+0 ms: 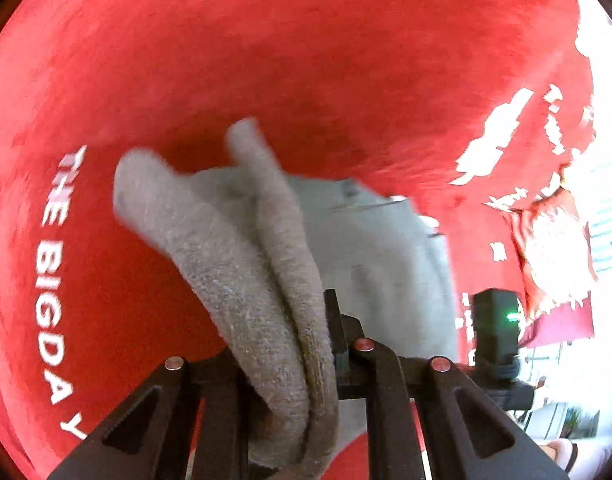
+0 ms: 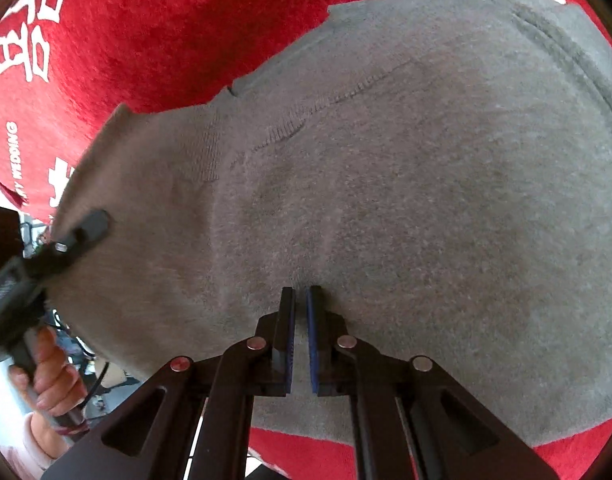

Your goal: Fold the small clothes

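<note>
L tool (image 1: 306, 344) clenched on bunched grey garment (image 2: 386, 200), lifted over red cloth (image 1: 266, 40). R tool (image 2: 300, 300) nearly closed, tips on garment, centre-bottom of frame; fabric pinch unclear.

A small grey knitted garment (image 2: 386, 200) lies mostly flat on the red cloth (image 2: 166, 20), one edge bunched into folds and lifted off that cloth.

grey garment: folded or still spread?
Mostly spread: the grey garment lies flat on the red cloth; the left gripper lifts one bunched edge.
</note>
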Tool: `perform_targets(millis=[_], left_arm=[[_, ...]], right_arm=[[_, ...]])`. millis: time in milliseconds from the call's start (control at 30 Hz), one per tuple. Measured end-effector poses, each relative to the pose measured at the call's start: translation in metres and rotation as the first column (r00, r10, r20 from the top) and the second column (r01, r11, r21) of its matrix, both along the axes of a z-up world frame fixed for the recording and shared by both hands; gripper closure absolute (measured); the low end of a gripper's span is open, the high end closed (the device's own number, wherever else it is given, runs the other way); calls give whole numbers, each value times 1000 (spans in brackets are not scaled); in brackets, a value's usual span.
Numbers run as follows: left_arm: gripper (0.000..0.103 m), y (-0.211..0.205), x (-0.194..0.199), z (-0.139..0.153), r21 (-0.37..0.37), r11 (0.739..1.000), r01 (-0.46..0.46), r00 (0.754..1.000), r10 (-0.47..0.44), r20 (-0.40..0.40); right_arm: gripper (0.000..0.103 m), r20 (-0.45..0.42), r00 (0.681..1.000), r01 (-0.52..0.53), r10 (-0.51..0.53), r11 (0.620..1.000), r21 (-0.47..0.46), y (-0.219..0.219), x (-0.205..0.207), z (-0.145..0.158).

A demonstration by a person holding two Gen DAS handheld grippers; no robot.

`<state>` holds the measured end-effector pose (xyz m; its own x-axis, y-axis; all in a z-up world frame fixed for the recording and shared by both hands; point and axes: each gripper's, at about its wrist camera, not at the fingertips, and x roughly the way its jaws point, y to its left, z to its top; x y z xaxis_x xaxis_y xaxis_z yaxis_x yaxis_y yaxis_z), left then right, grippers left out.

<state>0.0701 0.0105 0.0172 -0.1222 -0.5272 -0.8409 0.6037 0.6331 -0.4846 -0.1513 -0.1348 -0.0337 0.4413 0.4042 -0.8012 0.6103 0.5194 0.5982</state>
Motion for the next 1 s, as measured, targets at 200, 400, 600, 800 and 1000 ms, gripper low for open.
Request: perform_targets(millis=[200, 400, 600, 800, 1000], left_arm=[[87, -76, -43, 30, -20, 990, 138, 986, -135, 94], [87, -168, -103, -2, 87, 961, 264, 951, -274, 140], [86, -207, -146, -47, 254, 913, 318, 915, -366, 168], [16, -201, -155, -15, 214, 923, 320, 898, -367, 241], [11, -172, -131, 29, 136, 961, 241, 916, -272, 295]], right_arm=[[95, 70, 990, 122, -124, 992, 26, -43, -54, 22], [92, 75, 967, 236, -243, 968, 88, -89, -107, 13], [91, 60, 948, 298, -313, 936, 189, -113, -140, -14], [73, 93, 925, 336, -369, 906, 257, -134, -156, -22], [49, 143, 845, 428, -515, 812, 398, -160, -172, -29]])
